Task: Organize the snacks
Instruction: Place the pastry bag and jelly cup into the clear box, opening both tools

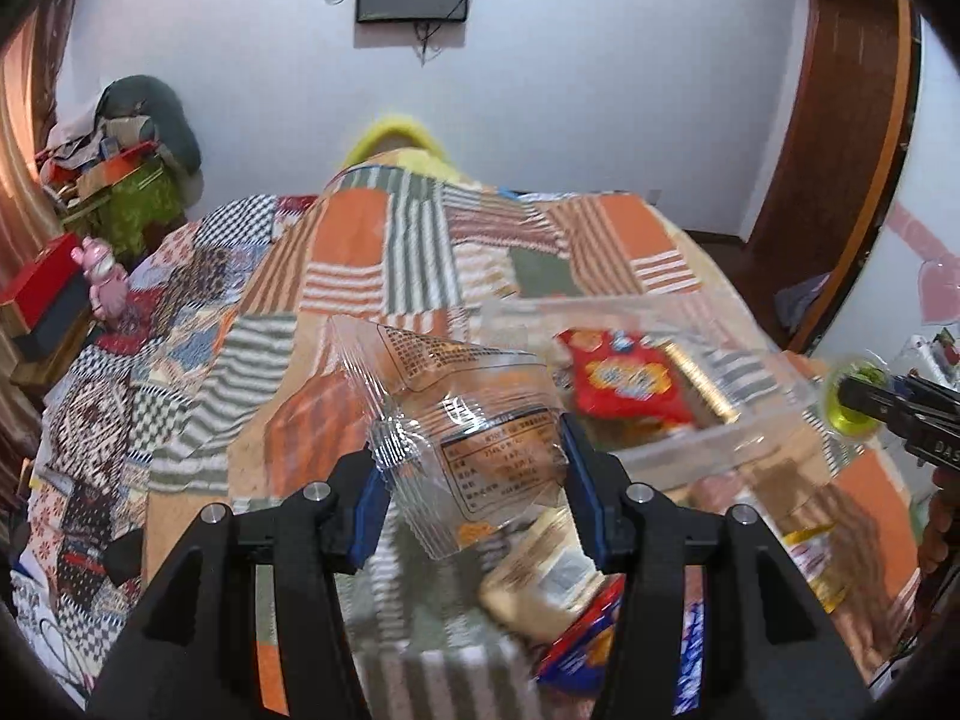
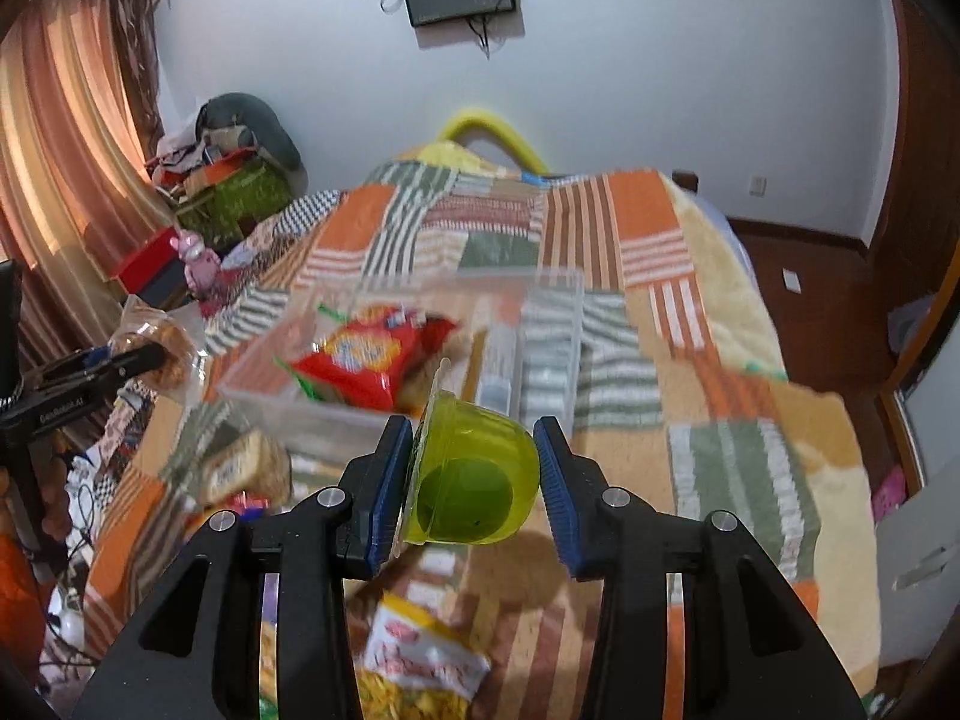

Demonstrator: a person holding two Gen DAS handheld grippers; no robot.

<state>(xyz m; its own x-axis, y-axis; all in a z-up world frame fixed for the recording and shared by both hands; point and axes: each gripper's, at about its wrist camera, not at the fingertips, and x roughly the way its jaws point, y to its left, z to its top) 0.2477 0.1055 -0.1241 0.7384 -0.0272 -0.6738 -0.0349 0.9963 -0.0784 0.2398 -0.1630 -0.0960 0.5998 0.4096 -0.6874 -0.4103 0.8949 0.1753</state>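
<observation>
Clear plastic, a crinkled packet point(image 1: 474, 450), is pinched between the closed pads of the left gripper point(image 1: 474, 480); a green jelly cup point(image 2: 474, 480) is clamped by the right gripper point(image 2: 474, 480). Both are held above the bed, short of the bin point(image 2: 336, 402). One red bag point(image 2: 360, 360) is already binned; several snacks remain loose. Label print is unreadable.
</observation>
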